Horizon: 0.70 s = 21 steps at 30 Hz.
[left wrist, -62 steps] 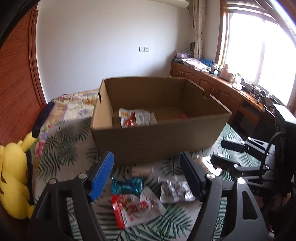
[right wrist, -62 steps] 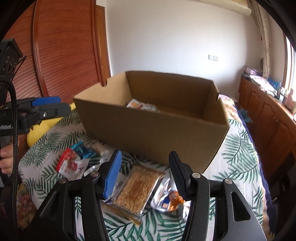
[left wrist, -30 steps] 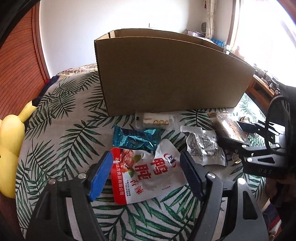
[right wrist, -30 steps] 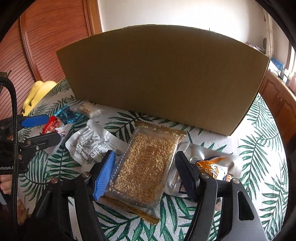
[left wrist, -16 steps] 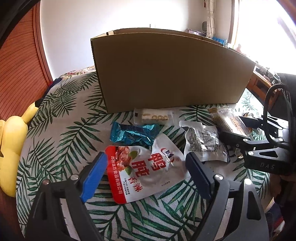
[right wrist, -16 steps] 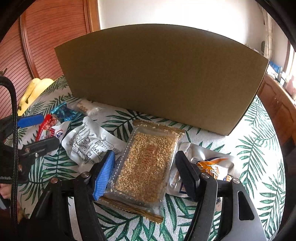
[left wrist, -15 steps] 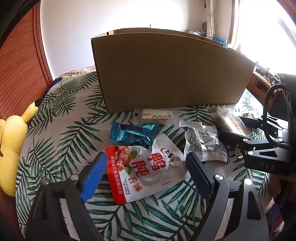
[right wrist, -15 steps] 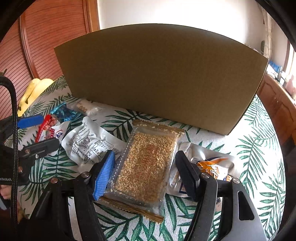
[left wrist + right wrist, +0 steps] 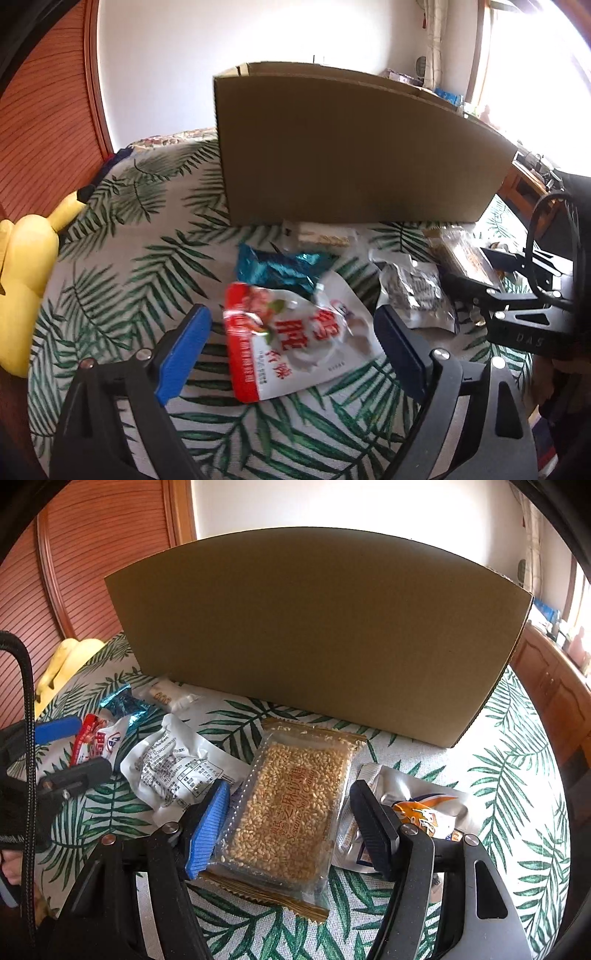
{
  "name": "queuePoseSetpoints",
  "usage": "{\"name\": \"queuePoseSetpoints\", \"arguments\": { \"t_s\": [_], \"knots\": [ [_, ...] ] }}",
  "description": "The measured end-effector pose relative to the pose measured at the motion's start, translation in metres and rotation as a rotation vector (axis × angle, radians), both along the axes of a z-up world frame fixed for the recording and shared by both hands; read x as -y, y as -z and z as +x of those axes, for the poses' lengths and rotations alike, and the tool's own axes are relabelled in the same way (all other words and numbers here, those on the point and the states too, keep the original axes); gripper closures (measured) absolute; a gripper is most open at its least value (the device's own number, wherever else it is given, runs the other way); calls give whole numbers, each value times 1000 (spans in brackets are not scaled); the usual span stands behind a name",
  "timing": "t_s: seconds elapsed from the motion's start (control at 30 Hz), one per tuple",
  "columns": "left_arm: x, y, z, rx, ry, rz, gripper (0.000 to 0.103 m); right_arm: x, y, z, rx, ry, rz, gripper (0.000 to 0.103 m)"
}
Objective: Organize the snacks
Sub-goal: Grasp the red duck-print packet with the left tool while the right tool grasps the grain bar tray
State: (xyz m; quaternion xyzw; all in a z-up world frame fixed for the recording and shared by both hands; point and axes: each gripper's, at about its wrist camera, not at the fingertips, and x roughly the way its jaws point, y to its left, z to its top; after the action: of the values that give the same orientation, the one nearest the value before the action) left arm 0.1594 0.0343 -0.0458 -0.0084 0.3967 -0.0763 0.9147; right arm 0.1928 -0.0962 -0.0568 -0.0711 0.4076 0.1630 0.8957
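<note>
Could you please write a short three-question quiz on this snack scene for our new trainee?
1. True or false: the right gripper is open around the sesame bar.
2. Which pack lies between the left gripper fingers: A teal wrapper, B red-and-white pouch, C silver packet?
3. Fill in: the snacks lie in front of the cardboard ____.

Key: 1 true; 2 B; 3 box.

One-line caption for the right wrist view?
Open right gripper straddling a sesame candy pack before the cardboard box.
</note>
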Motion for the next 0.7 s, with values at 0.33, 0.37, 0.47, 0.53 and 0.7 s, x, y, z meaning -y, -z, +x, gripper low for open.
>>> {"name": "queuePoseSetpoints", "arguments": {
  "t_s": [0.33, 0.37, 0.47, 0.53, 0.7],
  "knots": [
    [-3, 7, 10, -43, 5, 48, 13, 0, 0, 0, 0, -1, 0, 34],
    [-1, 9, 11, -50, 9, 54, 13, 0, 0, 0, 0, -1, 1, 34],
    [4, 17, 14, -78, 26, 62, 13, 0, 0, 0, 0, 0, 0, 34],
    [4, 19, 15, -77, 28, 45, 13, 1, 0, 0, 0, 1, -1, 34],
    [4, 19, 16, -69, 36, 43, 21, -1, 1, 0, 0, 0, -2, 34]
  ]
}}
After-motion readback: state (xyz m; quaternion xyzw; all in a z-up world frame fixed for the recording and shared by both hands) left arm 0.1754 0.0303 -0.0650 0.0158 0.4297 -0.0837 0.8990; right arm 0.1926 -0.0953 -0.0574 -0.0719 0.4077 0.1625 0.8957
